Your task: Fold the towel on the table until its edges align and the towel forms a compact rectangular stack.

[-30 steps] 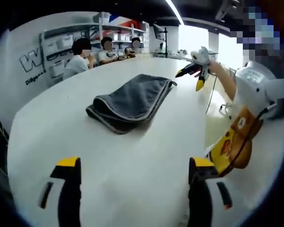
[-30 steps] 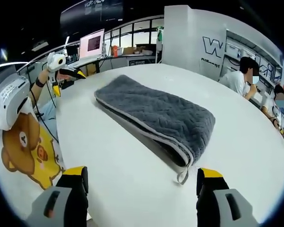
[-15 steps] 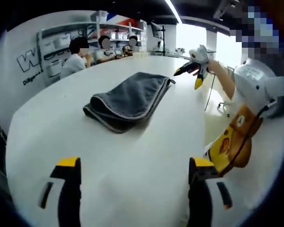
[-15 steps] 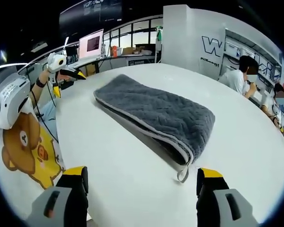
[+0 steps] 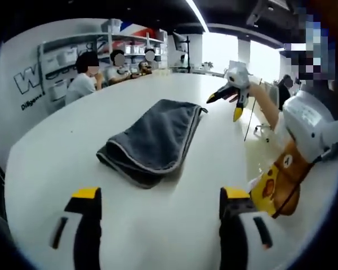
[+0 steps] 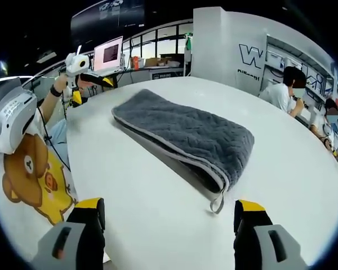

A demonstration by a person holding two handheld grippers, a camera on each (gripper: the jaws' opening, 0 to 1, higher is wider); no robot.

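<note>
Dark grey towel [image 6: 188, 135] with pale grey edging, white table [image 6: 158, 191], yellow-tipped black tools [image 6: 168, 216]

A broad white table [image 6: 304, 169] — on it lies one folded grey towel [image 6: 186, 135], flat.

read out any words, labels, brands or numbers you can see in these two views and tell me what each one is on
"W": large outlined letter on the white wall, right gripper view; also on the wall in the left gripper view.
Small line of text under the W: too blurred to read; in the left gripper view it starts "Dil", the rest unreadable.
Laptop screen: too small to read.
Towel, grippers: no text.
</note>
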